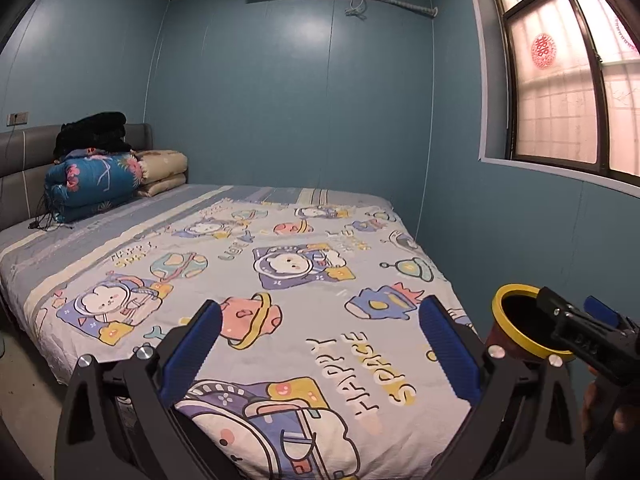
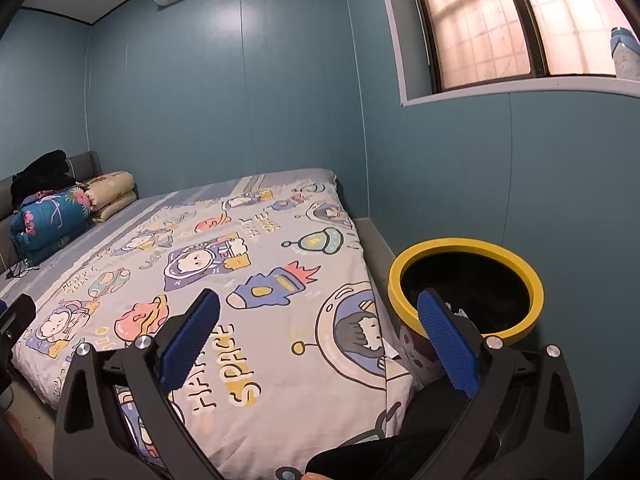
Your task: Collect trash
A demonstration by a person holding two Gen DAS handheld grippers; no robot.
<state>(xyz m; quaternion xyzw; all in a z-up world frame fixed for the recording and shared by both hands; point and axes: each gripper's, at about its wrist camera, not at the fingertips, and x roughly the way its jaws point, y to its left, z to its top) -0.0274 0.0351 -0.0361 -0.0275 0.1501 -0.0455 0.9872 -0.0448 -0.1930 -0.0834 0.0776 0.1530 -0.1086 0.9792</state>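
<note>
A bin with a yellow rim (image 2: 466,245) and a dark inside stands on the floor by the bed's right corner, against the blue wall. In the left wrist view the bin (image 1: 505,295) is at the right, half hidden. My right gripper (image 2: 320,344) is open and holds nothing. Its right blue pad (image 2: 448,344) overlaps the bin's near rim, and the left pad is over the bed sheet. My left gripper (image 1: 320,348) is also open and holds nothing, above the foot of the bed. The right gripper (image 1: 576,312) shows in front of the bin.
The bed (image 1: 280,264) has a cartoon space sheet (image 2: 256,280). Folded quilts (image 1: 96,184) and dark clothing lie by the grey headboard (image 1: 24,160). A window (image 1: 560,92) is in the right wall. A narrow gap runs between bed and wall.
</note>
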